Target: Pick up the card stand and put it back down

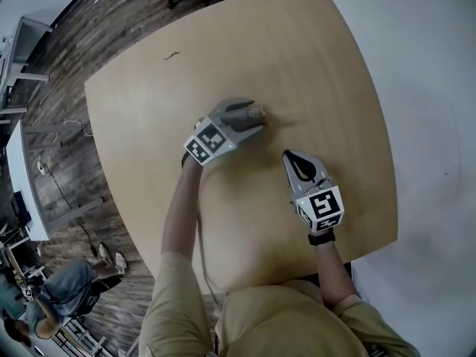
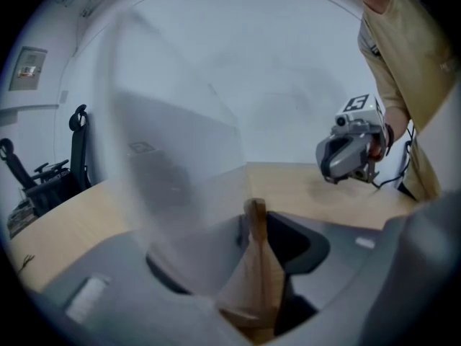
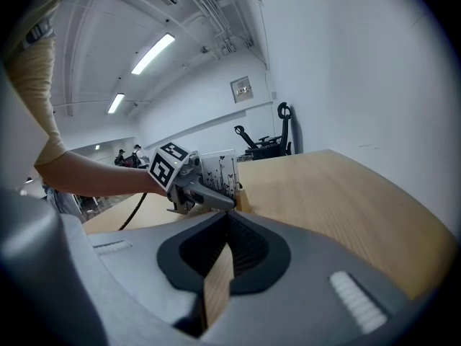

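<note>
The card stand [image 1: 258, 113], a small wooden base holding a clear printed card, stands near the middle of the round wooden table [image 1: 223, 50]. My left gripper [image 1: 253, 121] reaches it from the left with a jaw on either side. In the left gripper view the wooden base [image 2: 258, 265] lies between the open jaws of that gripper [image 2: 270, 229], and I see no pad pressing on it. The right gripper view shows the card [image 3: 218, 170] upright behind the left gripper [image 3: 189, 182]. My right gripper [image 1: 288, 155] hovers to the stand's lower right, its jaws [image 3: 227, 215] together and empty.
A small dark scrap [image 1: 172, 55] lies on the table's far left part. Office chairs [image 2: 50, 171] stand beyond the table by the wall. A person [image 1: 67, 285] sits on the wooden floor at lower left. The table's near edge is at my body.
</note>
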The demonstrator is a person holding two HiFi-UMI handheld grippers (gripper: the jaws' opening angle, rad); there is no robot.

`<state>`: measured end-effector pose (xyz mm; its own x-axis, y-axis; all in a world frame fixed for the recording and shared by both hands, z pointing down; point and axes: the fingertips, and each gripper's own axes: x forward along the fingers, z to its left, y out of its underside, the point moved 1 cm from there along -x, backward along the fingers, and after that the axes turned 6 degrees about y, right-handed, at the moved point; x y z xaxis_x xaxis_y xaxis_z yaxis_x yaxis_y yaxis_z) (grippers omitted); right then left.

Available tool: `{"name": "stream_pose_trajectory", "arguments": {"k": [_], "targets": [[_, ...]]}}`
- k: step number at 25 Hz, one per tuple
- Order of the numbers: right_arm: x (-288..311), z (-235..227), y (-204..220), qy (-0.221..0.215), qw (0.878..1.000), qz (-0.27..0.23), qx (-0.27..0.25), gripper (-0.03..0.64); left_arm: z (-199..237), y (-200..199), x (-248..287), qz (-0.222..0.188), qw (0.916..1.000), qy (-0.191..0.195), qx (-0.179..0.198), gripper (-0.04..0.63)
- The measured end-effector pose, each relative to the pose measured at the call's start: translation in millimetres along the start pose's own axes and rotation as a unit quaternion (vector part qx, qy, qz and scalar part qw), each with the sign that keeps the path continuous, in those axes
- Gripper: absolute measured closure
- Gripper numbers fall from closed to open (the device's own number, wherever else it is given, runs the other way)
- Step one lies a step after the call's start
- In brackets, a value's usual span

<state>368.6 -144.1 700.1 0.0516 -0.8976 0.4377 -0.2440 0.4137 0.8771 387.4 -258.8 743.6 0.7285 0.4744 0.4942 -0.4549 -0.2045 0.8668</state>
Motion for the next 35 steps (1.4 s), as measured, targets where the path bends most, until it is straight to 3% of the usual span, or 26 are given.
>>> {"name": "stream_pose_trajectory", "arguments": {"k": [3,5,8,16,23,29,35], "targets": [[-3,-3,-1,0.003,1.0,-0.004,0.001,0.614,-5,-1,3,0.007,0.9998,0.013,0.011,0.395],[-9,-5,-3,0.009,1.0,-0.008,0.005,0.614,-10,-2,4,0.008,0.9997,0.02,0.015,0.481],[-17,-6,-6,0.02,1.0,-0.015,0.016,0.614,-17,-4,1,0.01,0.9995,0.025,0.018,0.555],[-42,13,-17,0.032,0.999,-0.031,0.018,0.614,-38,-16,-18,0.005,1.0,0.002,0.007,0.565],[-75,46,-47,0.029,0.998,-0.06,0.006,0.614,-68,-49,-60,-0.014,0.9995,-0.026,-0.006,0.568],[-106,75,-66,0.031,0.997,-0.077,-0.002,0.614,-92,-76,-108,-0.036,0.9931,-0.093,-0.061,0.569],[-126,116,-96,0.022,0.994,-0.106,-0.018,0.614,-125,-98,-169,-0.033,0.979,-0.176,-0.098,0.569]]}}
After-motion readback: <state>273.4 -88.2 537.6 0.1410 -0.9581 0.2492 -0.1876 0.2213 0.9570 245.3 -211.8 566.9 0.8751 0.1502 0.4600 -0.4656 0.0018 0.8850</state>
